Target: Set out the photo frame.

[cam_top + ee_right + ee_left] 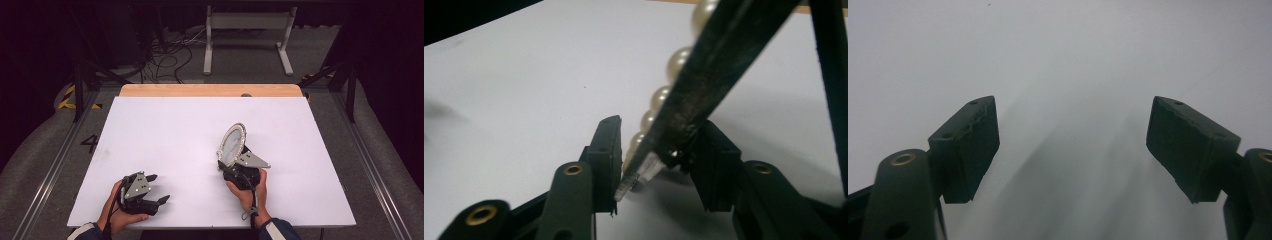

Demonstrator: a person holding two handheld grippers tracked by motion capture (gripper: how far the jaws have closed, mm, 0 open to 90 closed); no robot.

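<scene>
An oval mirror (232, 144) with a rim of pearl beads stands tilted on its lower edge on the white table top (175, 130). My right gripper (229, 164) is shut on that lower edge from the near side. In the right gripper view one pad sits against the beaded front and the other against the dark back of the mirror (719, 60), with the gripper (659, 160) clamped around it. My left gripper (159, 188) rests near the front left of the table, jaws wide apart. In the left gripper view the gripper (1073, 145) has only bare white surface between its pads.
A wooden strip (210, 90) runs along the table's far edge. Beyond it on the grey floor stand a white frame (247, 22) and a tangle of cables (165, 55). Metal rails (55, 165) flank the table on both sides.
</scene>
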